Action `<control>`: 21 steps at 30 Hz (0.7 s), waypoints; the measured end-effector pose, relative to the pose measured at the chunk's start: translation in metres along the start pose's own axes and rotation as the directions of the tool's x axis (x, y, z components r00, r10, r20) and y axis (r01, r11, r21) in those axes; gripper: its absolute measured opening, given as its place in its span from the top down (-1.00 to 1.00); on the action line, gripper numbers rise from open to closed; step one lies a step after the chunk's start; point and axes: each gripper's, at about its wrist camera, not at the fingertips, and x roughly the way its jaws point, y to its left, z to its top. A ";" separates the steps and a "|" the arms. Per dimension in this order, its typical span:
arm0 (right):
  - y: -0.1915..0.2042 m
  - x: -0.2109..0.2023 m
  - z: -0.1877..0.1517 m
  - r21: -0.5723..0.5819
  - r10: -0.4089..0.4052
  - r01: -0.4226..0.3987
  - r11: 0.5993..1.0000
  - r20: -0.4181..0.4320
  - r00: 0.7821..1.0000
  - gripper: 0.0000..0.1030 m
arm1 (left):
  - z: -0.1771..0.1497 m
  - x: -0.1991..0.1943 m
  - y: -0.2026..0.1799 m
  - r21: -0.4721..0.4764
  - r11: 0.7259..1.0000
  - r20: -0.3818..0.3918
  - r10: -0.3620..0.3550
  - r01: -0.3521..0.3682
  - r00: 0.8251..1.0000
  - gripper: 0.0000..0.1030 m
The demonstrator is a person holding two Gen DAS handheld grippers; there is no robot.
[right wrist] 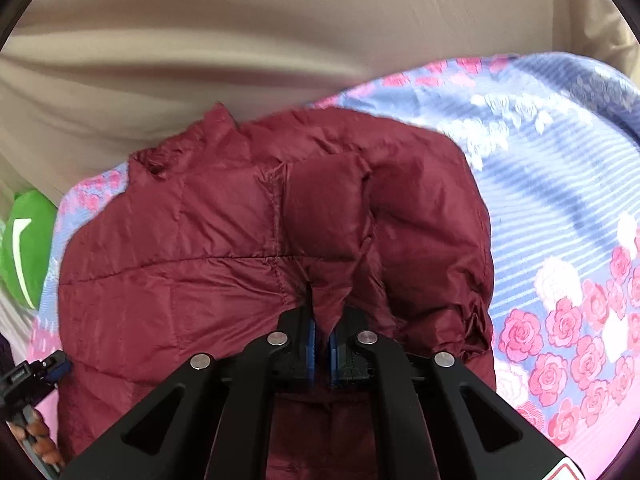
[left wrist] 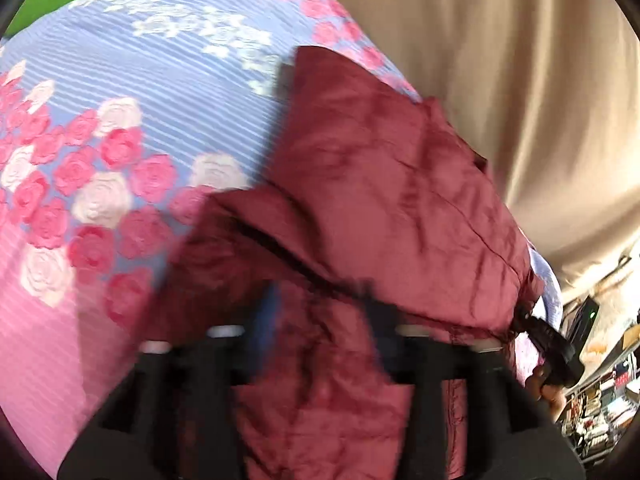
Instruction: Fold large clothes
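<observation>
Maroon jacket (right wrist: 208, 240) lies spread on the flowered bedspread (right wrist: 560, 208). Right gripper (right wrist: 322, 336) fingers pinch a fold of it, probably to carry that part over; left gripper (left wrist: 316, 320) fingers stand apart above the blurred cloth, gripping nothing.

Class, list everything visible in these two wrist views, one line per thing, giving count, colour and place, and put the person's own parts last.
puffer jacket: one, maroon, lying on the bedspread.
bedspread: one, blue-striped with pink and white roses, under the jacket.
curtain: one, beige, behind the bed.
green object: one, at the bed's far edge; what it is cannot be told.
shelves: cluttered, mixed colours, beside the bed.
left gripper: black, fingers apart over the jacket, blurred.
right gripper: black with blue pads, shut on a jacket fold.
</observation>
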 end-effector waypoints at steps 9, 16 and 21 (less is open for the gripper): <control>0.001 -0.053 0.025 0.030 0.087 -0.093 0.995 0.141 0.986 0.91 | 0.027 0.016 0.023 -0.085 0.984 0.061 0.165 -0.160 0.984 0.66; -0.013 0.013 -0.019 -0.103 -0.126 0.119 0.988 -0.061 0.990 0.90 | 0.014 0.017 0.027 -0.031 0.971 0.104 0.240 -0.238 0.965 0.80; -0.020 -0.009 -0.013 -0.026 -0.149 0.148 0.989 -0.059 0.987 0.76 | 0.001 -0.001 0.038 -0.032 0.952 0.151 0.307 -0.305 0.940 1.00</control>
